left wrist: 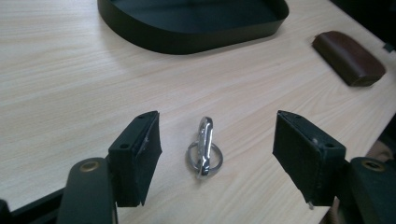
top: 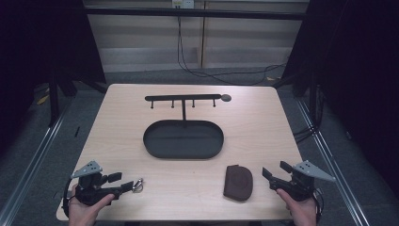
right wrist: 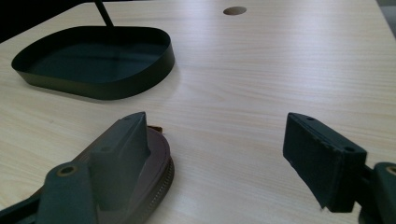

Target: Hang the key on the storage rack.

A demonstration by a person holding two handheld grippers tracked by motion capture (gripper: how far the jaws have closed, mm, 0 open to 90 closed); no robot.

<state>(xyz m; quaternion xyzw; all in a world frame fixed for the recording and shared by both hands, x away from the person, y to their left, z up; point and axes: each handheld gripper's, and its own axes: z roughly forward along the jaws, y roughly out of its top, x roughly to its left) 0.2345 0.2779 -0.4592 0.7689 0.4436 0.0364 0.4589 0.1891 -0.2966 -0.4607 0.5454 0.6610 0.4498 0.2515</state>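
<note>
At the light wooden counter's [top: 263, 122] near edge, the left tool [left wrist: 217, 154] lies low, jaws apart around the untouched silver metal key-ring clasp [left wrist: 204, 148]. At four o'clock, the right tool [right wrist: 219, 154] gapes beside the brown leather zipped pouch [top: 238, 182]. No writing is legible.

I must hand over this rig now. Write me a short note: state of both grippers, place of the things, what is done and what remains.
Left gripper: open, jaws on either side of the metal key ring on the table, not touching it.
Right gripper: open, empty, beside the brown pouch.
Black tray with its hook stand: mid-table, nothing in it or on it.
Done: nothing moved yet, it seems.
Left: probably grasp the key ring, then the pouch.
</note>
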